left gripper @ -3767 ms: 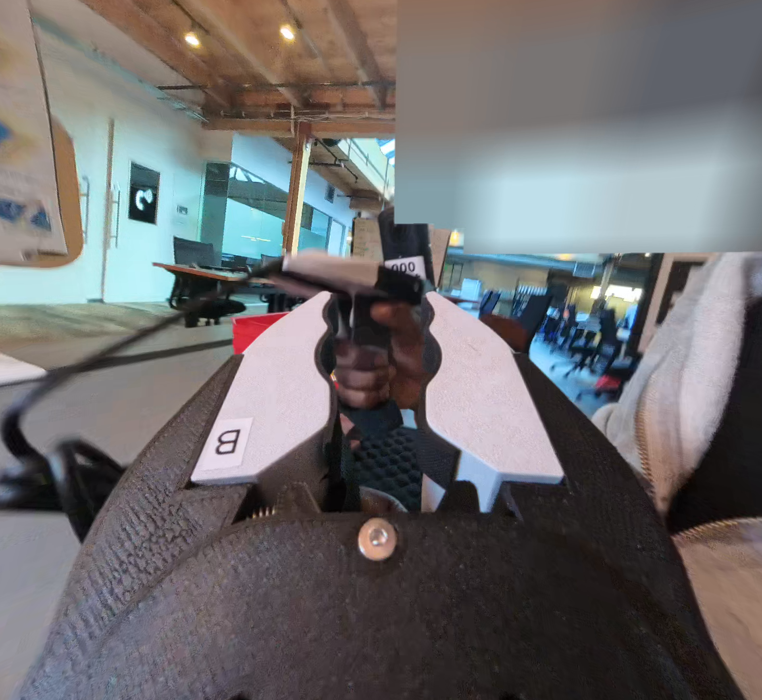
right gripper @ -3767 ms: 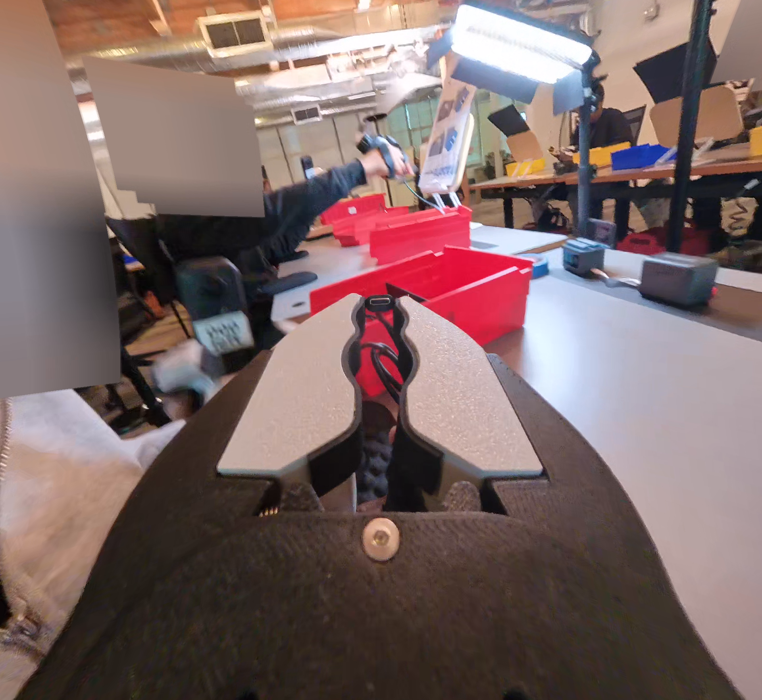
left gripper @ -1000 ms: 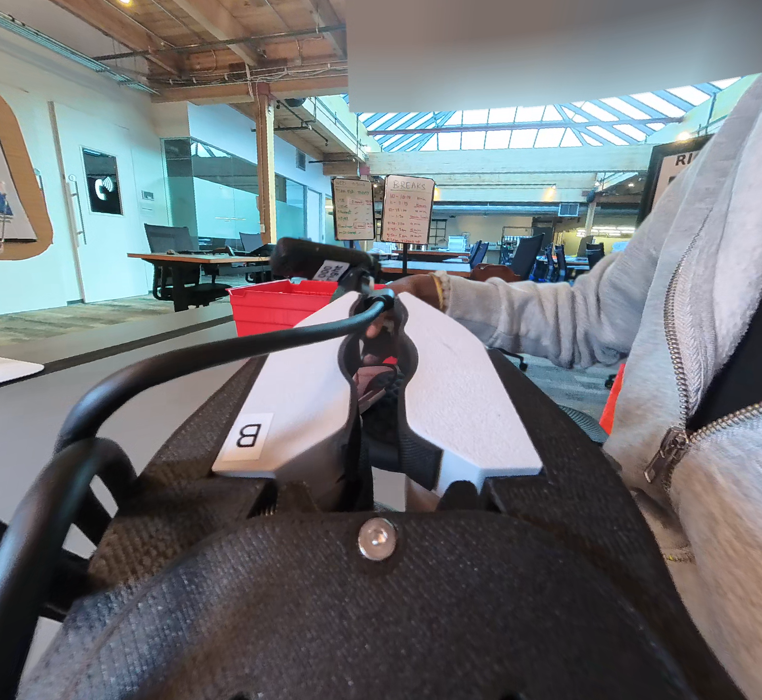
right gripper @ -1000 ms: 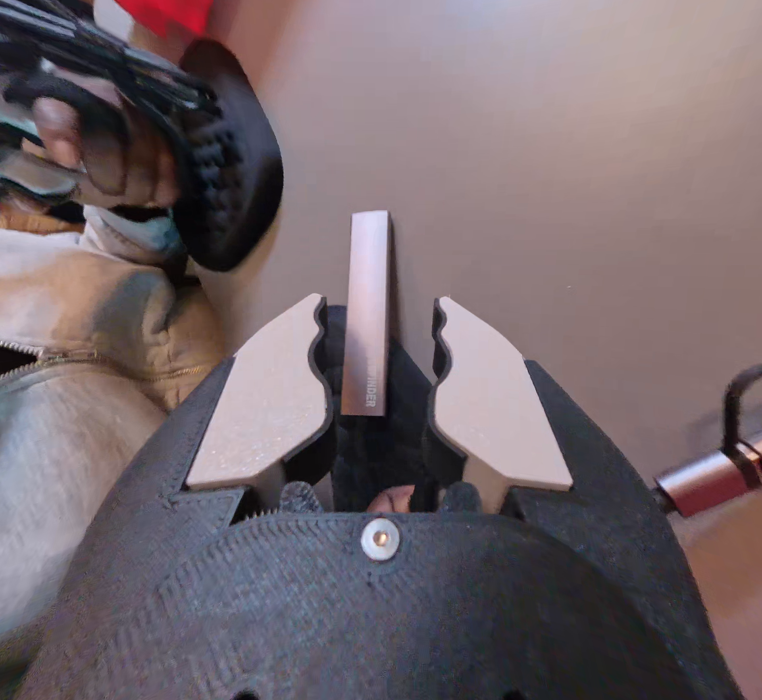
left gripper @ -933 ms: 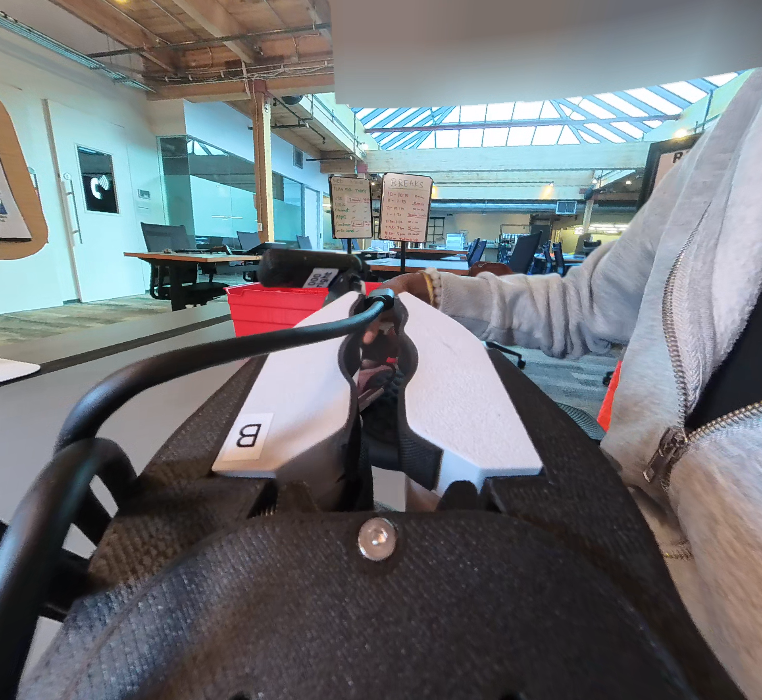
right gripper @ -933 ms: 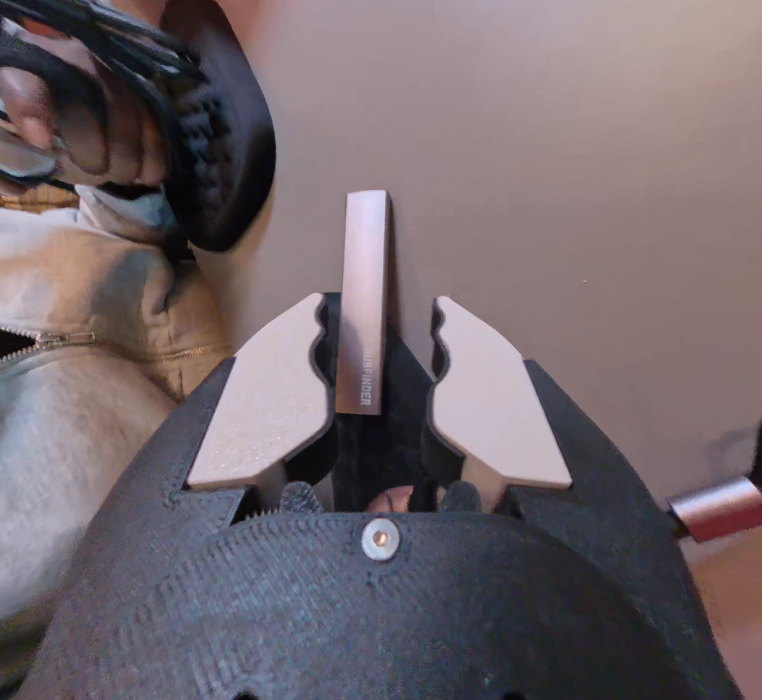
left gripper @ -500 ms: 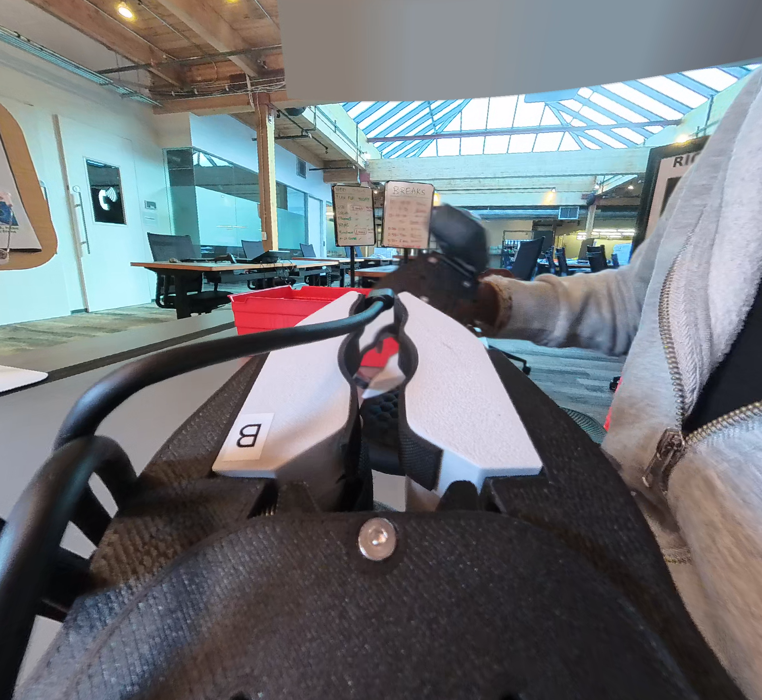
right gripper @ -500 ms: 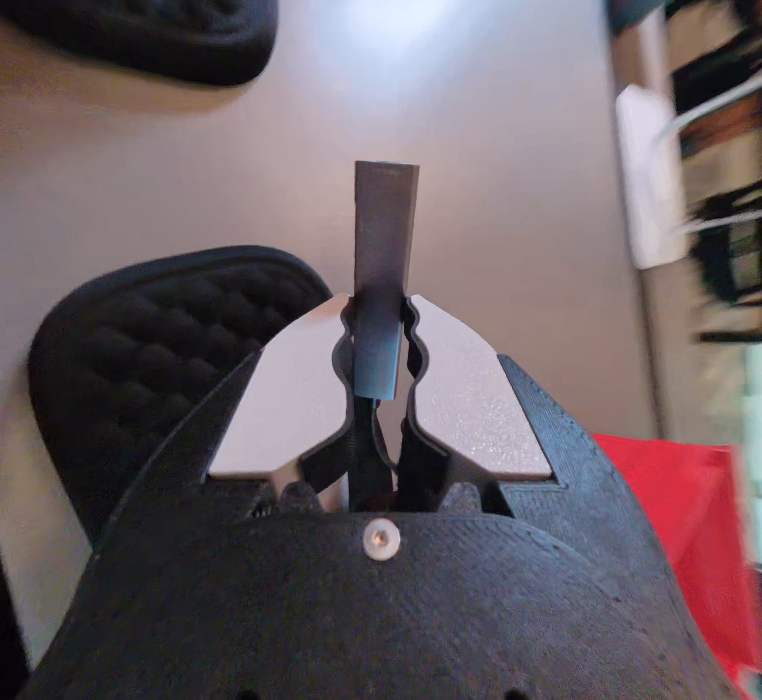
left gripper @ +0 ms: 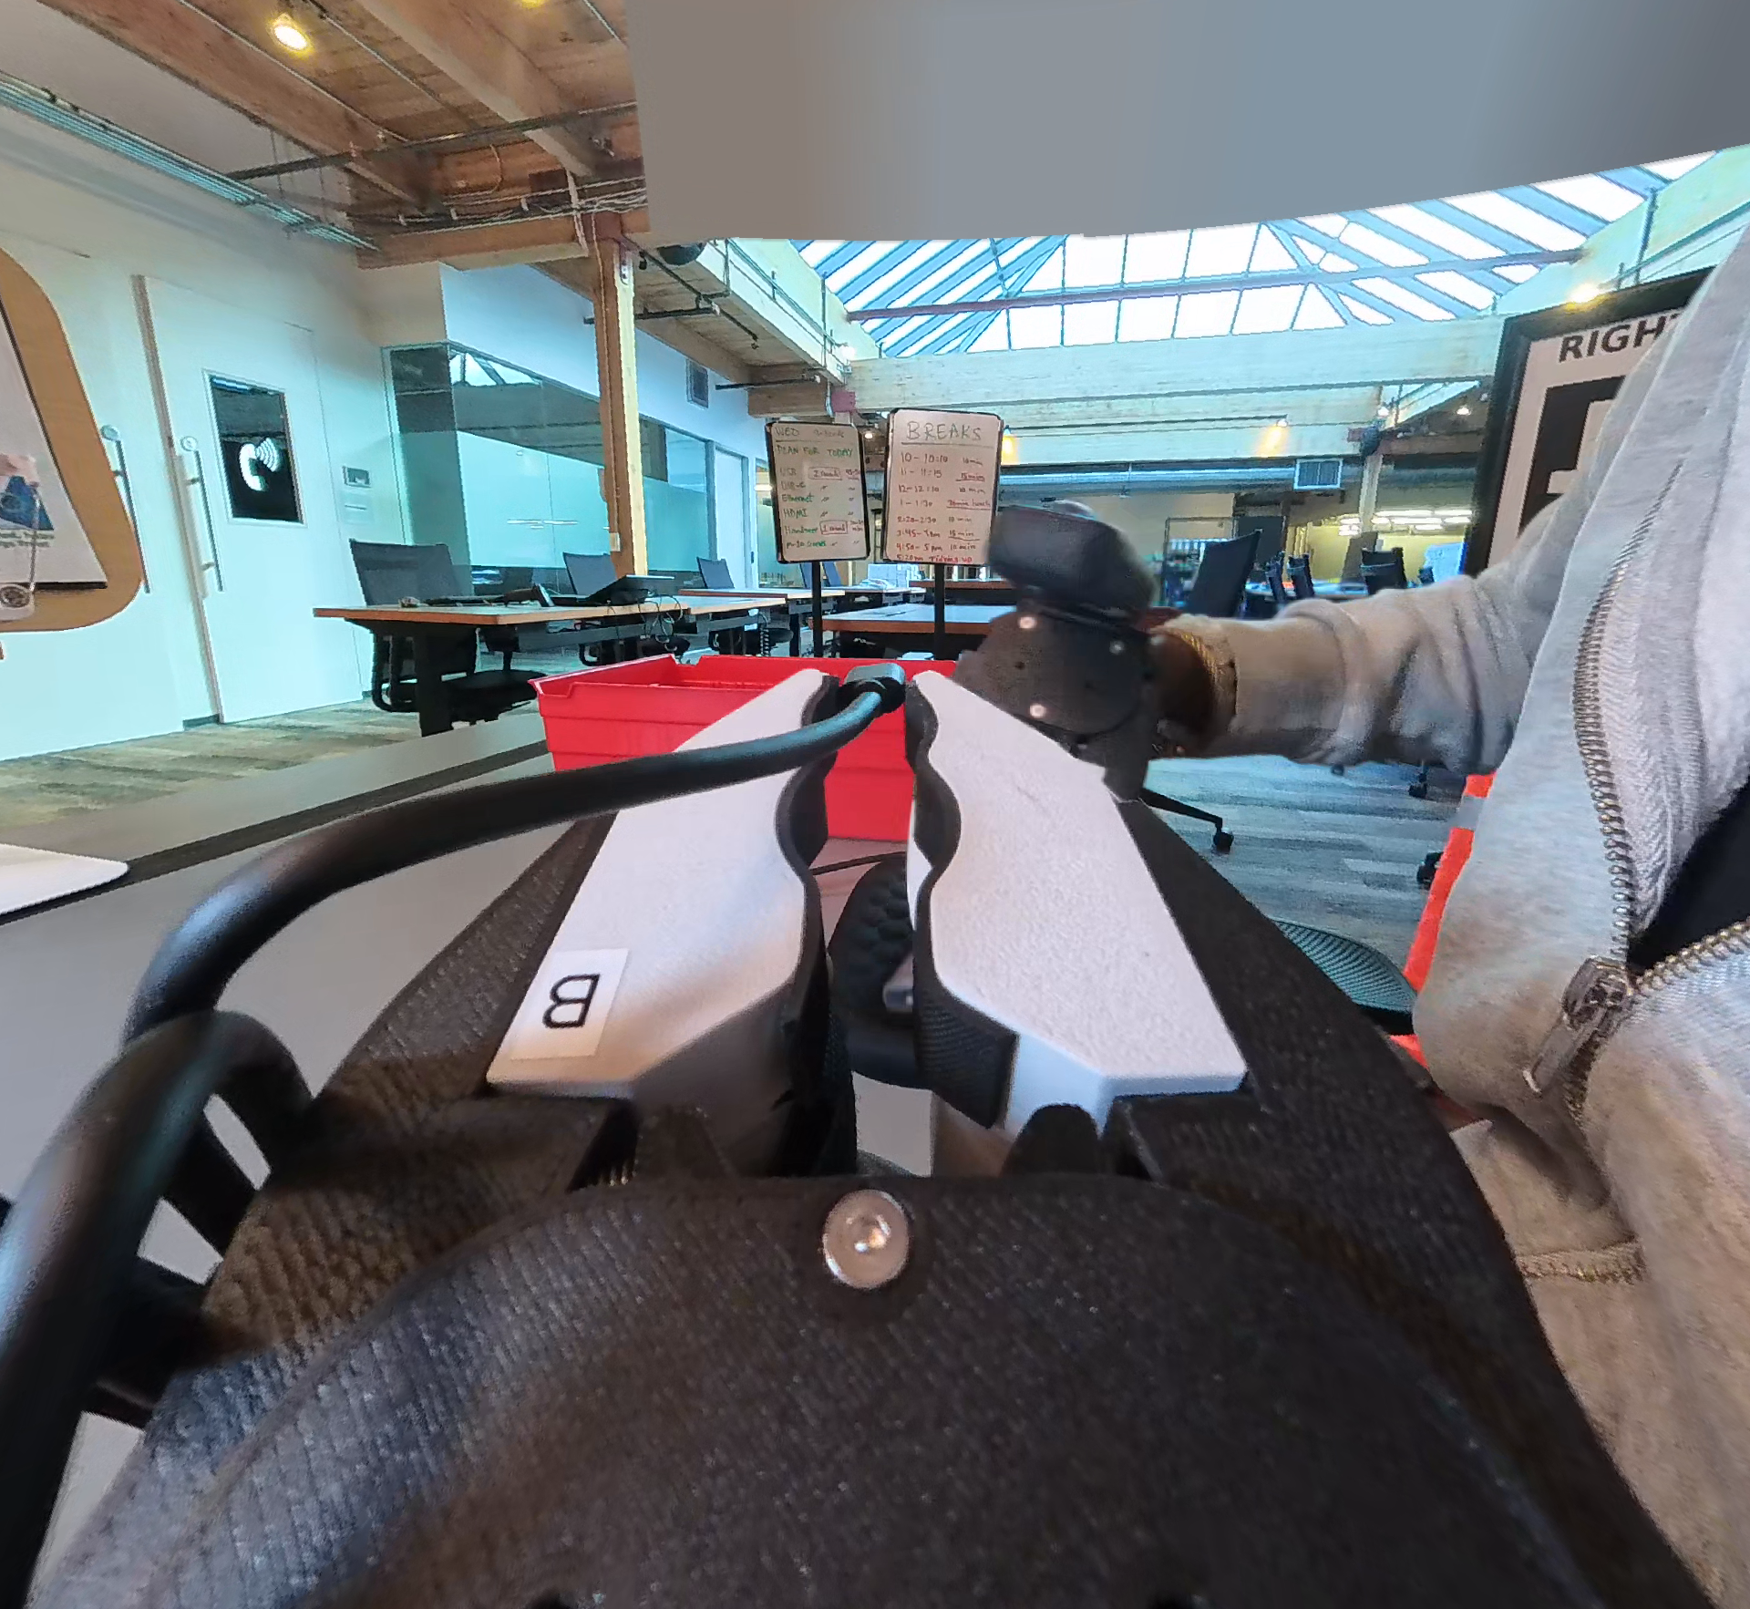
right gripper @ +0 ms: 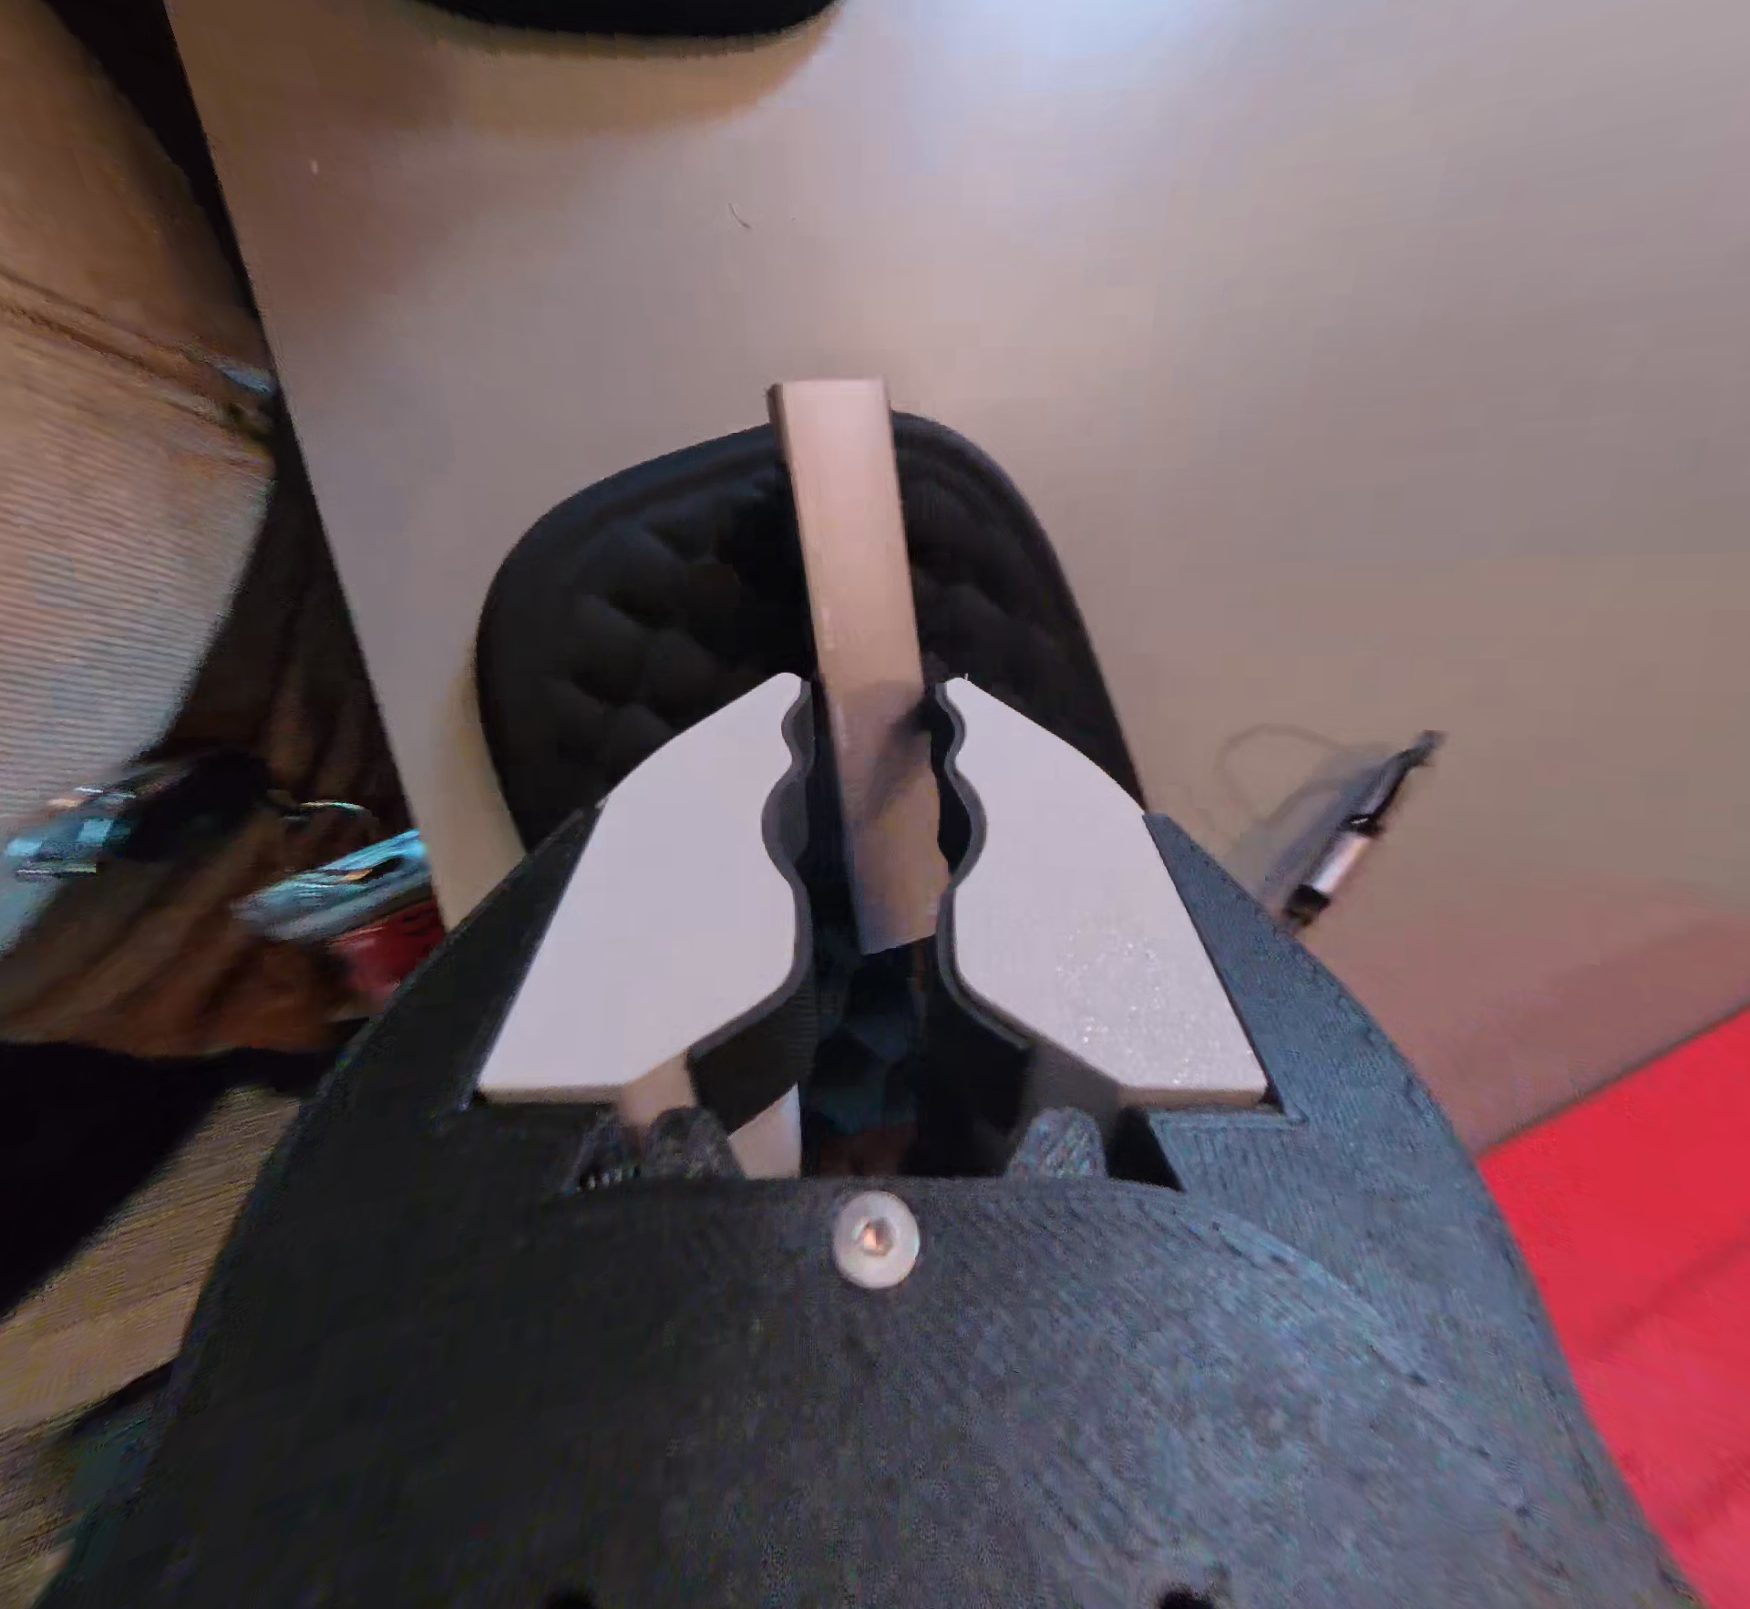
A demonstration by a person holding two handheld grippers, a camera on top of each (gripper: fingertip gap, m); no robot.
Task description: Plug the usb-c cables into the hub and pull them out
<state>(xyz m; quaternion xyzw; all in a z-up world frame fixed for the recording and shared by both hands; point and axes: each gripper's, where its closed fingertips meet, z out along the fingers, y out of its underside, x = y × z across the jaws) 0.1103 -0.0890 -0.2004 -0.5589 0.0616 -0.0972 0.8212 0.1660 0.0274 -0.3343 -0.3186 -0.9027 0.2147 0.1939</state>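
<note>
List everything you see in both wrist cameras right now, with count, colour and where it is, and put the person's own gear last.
USB-C cable: one, black, looping from the lower left of the left wrist view up to the fingertips.
Hub: one, grey metal bar, upright between the right gripper's fingers.
Bin: one, red, on the table beyond the left gripper.
Table: one, grey, under the hub.
Black pads: two, quilted, one behind the hub and one at the top edge.
Whiteboards: two, white, on stands far back.
Sleeve: one, light grey, right side.
Left gripper: black body, white fingers, shut on the cable's end.
Right gripper: black body, grey fingers, shut on the hub.
</note>
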